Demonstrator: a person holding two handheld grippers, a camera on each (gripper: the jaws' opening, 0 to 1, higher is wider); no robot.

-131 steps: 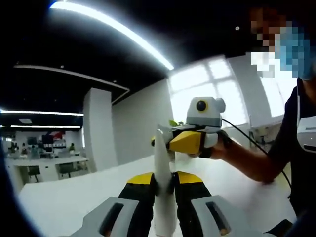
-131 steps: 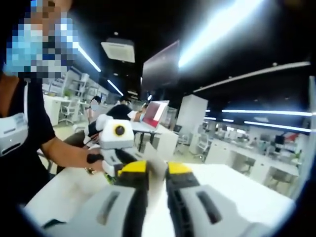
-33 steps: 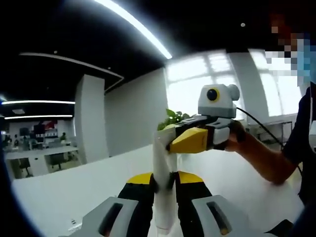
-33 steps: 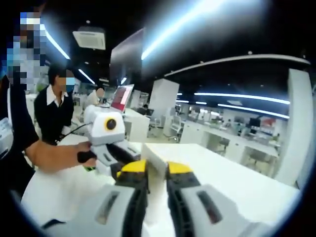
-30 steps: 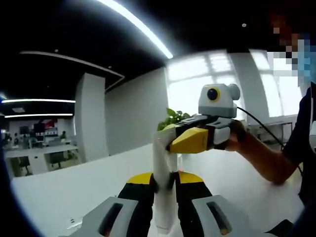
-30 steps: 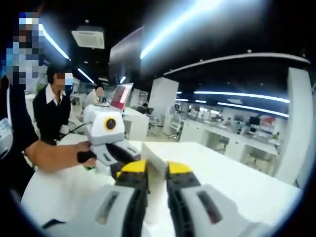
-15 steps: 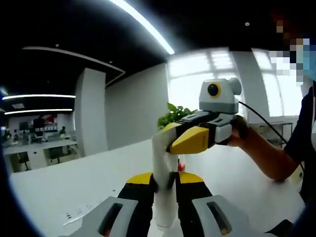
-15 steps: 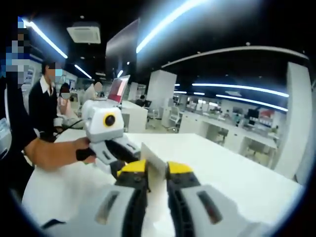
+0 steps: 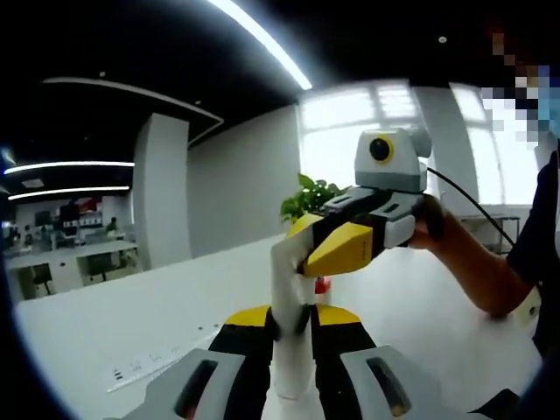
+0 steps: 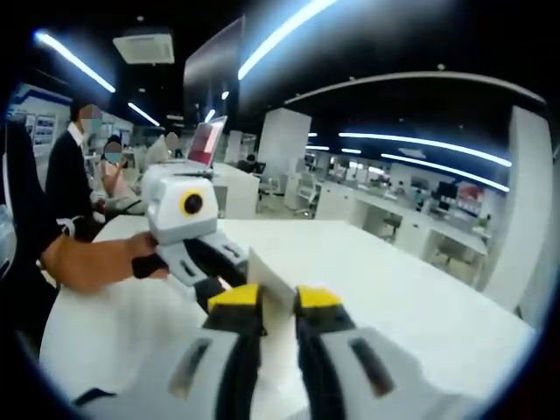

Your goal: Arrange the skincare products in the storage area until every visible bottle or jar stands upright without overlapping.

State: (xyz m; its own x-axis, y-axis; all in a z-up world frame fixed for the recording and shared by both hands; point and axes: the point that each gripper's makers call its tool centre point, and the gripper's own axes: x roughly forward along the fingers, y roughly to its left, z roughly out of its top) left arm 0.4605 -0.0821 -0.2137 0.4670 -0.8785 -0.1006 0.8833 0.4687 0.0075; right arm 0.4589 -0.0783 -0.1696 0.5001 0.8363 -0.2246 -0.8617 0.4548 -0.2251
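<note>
A white skincare tube (image 9: 290, 284) hangs in the air above a white table (image 9: 131, 324), held at both ends. My left gripper (image 9: 293, 320) is shut on its lower part, yellow-tipped jaws pressed on either side. The right gripper (image 9: 308, 259) comes in from the right, held by a hand, and is shut on the tube's upper end. In the right gripper view the tube's flat end (image 10: 267, 282) stands between the right gripper's (image 10: 276, 306) shut jaws, and the left gripper (image 10: 213, 282) grips the tube from the left.
A green potted plant (image 9: 308, 194) and a small red item (image 9: 324, 285) sit at the table's far side. A pale strip (image 9: 162, 358) lies on the table to the left. People (image 10: 74, 166) and an open laptop (image 10: 207, 142) are at desks behind.
Both cameras have swung a little, bringing more of the table, the plant and the pale strip into view. Both grippers have kept their hold on the tube throughout.
</note>
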